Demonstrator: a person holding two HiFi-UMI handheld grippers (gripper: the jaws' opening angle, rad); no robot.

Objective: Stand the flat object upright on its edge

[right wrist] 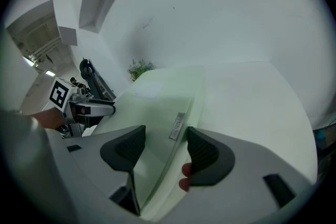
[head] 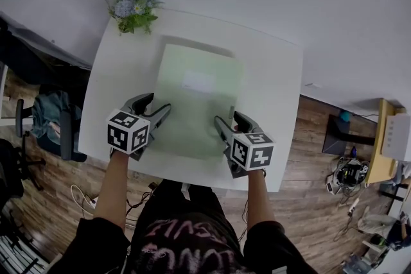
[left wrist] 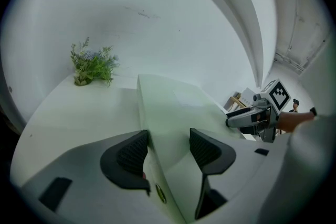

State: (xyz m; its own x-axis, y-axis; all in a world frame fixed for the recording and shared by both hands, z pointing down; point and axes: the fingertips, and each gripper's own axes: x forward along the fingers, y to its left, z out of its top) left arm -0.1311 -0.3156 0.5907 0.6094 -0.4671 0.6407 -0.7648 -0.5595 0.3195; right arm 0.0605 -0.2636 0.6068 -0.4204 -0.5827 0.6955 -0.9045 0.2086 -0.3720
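A pale green flat board (head: 196, 99) lies on the white table (head: 273, 80), with a white label (head: 198, 81) near its middle. My left gripper (head: 159, 102) is at the board's near left edge. In the left gripper view that edge (left wrist: 149, 128) runs between the jaws of the left gripper (left wrist: 168, 139), close to the left pad, and the jaws stand apart. My right gripper (head: 227, 117) is at the near right edge. In the right gripper view the board (right wrist: 157, 97) passes between the jaws of the right gripper (right wrist: 165, 136), which are also apart.
A small potted plant (head: 133, 13) stands at the table's far left corner. A white wall rises behind the table. A chair (head: 54, 119) stands on the wooden floor at left, and cables and boxes (head: 359, 170) lie at right.
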